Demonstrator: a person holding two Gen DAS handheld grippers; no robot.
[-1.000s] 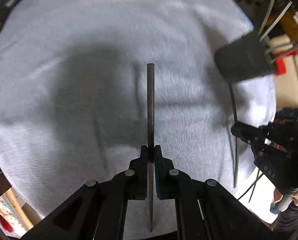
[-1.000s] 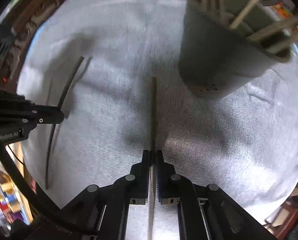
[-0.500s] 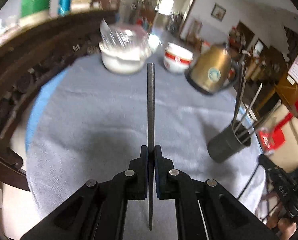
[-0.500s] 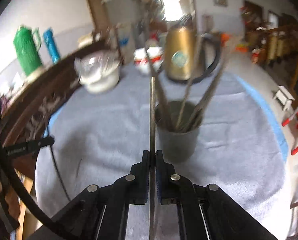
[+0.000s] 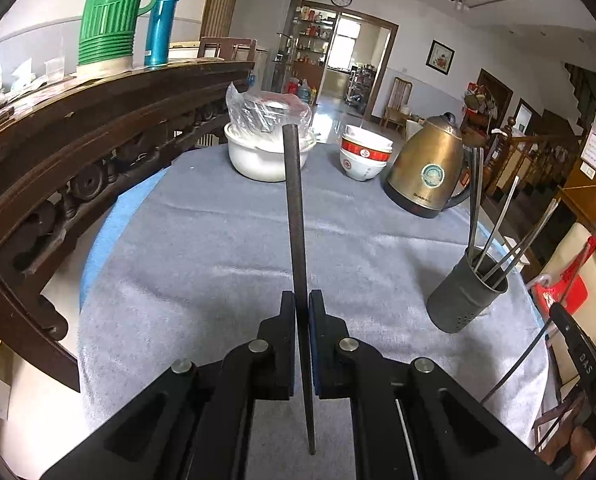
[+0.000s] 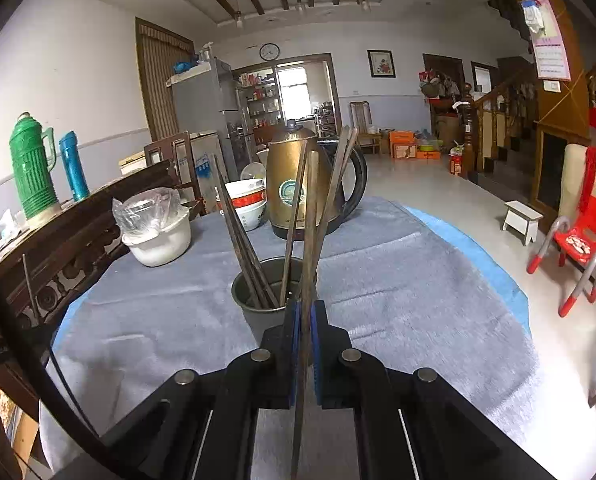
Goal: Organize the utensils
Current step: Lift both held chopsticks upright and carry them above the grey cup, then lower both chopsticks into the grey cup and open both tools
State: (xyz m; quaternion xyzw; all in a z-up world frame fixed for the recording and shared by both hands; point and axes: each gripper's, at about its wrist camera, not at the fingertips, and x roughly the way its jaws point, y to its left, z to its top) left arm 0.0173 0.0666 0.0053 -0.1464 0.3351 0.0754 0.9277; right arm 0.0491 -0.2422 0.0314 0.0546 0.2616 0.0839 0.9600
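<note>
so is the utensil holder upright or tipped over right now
Upright. The utensil holder stands on its base on the grey tablecloth, open mouth up, with several chopsticks leaning inside it.

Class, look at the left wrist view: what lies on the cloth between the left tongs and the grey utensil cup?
Nothing: in the left wrist view, only bare grey tablecloth separates the left tongs from the utensil cup.

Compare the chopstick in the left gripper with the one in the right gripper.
The left chopstick looks dark grey; the right chopstick looks brownish. The left one has bare grey cloth ahead; the right one lines up with the utensil holder. Both are clamped, pointing forward.
</note>
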